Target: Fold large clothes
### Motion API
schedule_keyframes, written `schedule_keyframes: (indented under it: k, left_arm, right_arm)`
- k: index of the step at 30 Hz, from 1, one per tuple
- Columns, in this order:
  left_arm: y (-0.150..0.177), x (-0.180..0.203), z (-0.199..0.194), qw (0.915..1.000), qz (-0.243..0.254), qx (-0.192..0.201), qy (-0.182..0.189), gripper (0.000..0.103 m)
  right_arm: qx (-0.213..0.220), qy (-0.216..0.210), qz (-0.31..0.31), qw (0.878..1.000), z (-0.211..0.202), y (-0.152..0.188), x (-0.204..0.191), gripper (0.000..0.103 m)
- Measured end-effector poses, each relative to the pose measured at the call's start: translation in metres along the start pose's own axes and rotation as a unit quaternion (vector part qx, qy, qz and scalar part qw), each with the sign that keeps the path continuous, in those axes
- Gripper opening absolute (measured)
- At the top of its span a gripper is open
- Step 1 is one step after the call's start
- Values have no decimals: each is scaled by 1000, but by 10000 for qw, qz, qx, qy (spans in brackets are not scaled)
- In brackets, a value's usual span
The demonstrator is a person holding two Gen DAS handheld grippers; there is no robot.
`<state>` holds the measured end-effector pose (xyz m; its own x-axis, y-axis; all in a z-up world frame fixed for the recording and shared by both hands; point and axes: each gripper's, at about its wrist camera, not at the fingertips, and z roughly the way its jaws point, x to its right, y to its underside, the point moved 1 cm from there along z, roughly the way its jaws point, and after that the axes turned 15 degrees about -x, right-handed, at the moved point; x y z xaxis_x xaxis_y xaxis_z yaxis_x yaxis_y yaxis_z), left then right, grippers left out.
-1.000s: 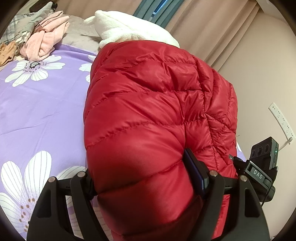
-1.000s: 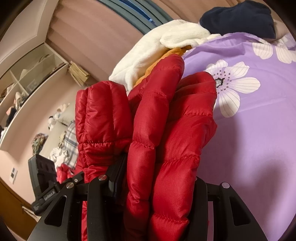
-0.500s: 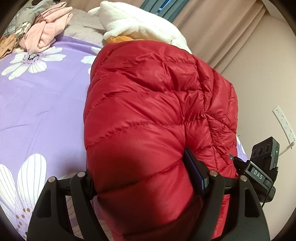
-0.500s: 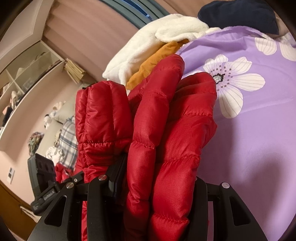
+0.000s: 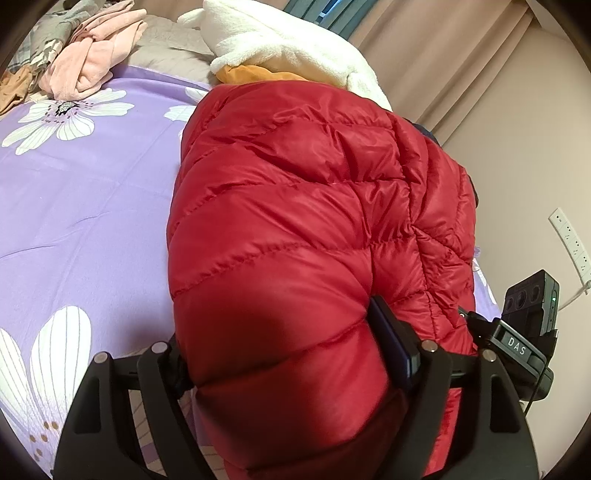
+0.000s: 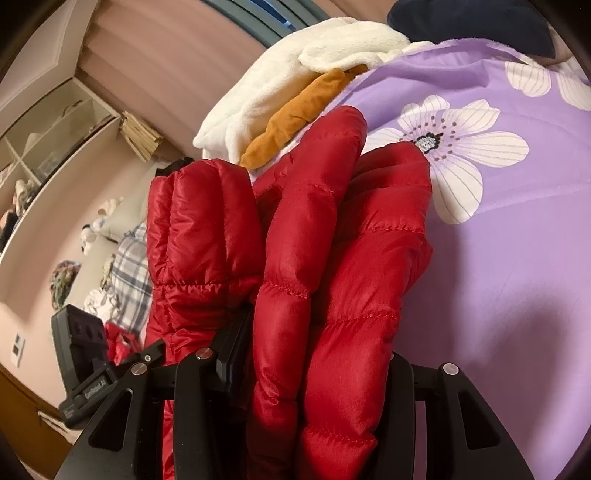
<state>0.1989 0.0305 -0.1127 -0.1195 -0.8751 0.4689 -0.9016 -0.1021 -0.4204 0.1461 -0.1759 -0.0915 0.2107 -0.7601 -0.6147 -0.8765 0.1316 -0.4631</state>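
Two black tongs grip a puffy red quilted jacket over a bed with a purple flowered cover.

In the left wrist view the left tongs clasp a thick bundled fold of the jacket, their jaws set wide around its bulk and having just eased slightly further apart, with the fabric pressed between them; the jacket mounds up and away across the bed's right side; beyond it lie a white fleece garment over an orange one, and a heap of pink clothes at the far left; in the right wrist view the right tongs pinch several gathered red layers that stand upright between the fingers; a dark blue garment lies at the far end of the bed; shelves line the wall on the left.
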Motion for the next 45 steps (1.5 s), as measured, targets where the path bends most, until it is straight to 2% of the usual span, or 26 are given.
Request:
schedule_keyframes:
  k: [23,31,45]
  left_arm:
    - [1,-3,1,9996,10,14,-287,88]
    - [2,-3,-1,9981,38,-27,-617,90]
    - [8,6,-13,9913,184,24,-1302,91]
  right_arm:
    - [-60,267,98,9996,8,0,-1,50]
    - [-151,545,113,9983,8,-2,-1,58]
    - [-128,1355,-131,9906,3,-1,-14,64]
